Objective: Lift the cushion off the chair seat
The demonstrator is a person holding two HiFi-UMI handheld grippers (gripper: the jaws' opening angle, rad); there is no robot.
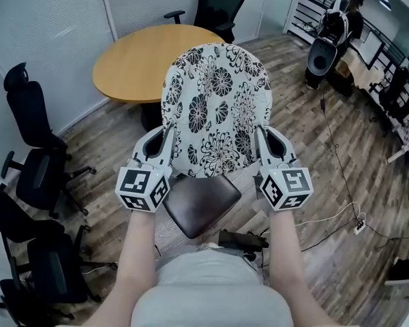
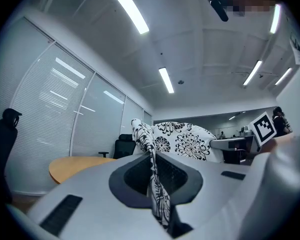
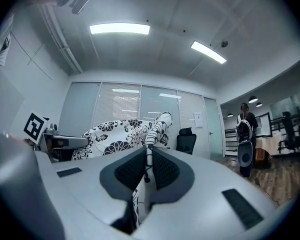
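A: Head view?
B: Floral cushion (image 1: pixel 215 107) upright over the brown chair seat (image 1: pixel 201 203); left gripper (image 1: pixel 165 140) and right gripper (image 1: pixel 262 140) pinch its sides.
A: Gripper views?
B: Left jaws clamped on the fabric edge; right likewise; door notice (image 3: pixel 198 118) probably printed, too small to read.

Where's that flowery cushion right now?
Head view, centre: the cushion hangs pinched between the left claw and right claw, above the chair seat, before the round table.

Your forearms reach forward, side by side; your left gripper (image 1: pixel 166 140) has its jaws pinched tight on the left edge of the cushion (image 1: pixel 215 107); your right gripper (image 1: pixel 262 140) pinches the right edge likewise.
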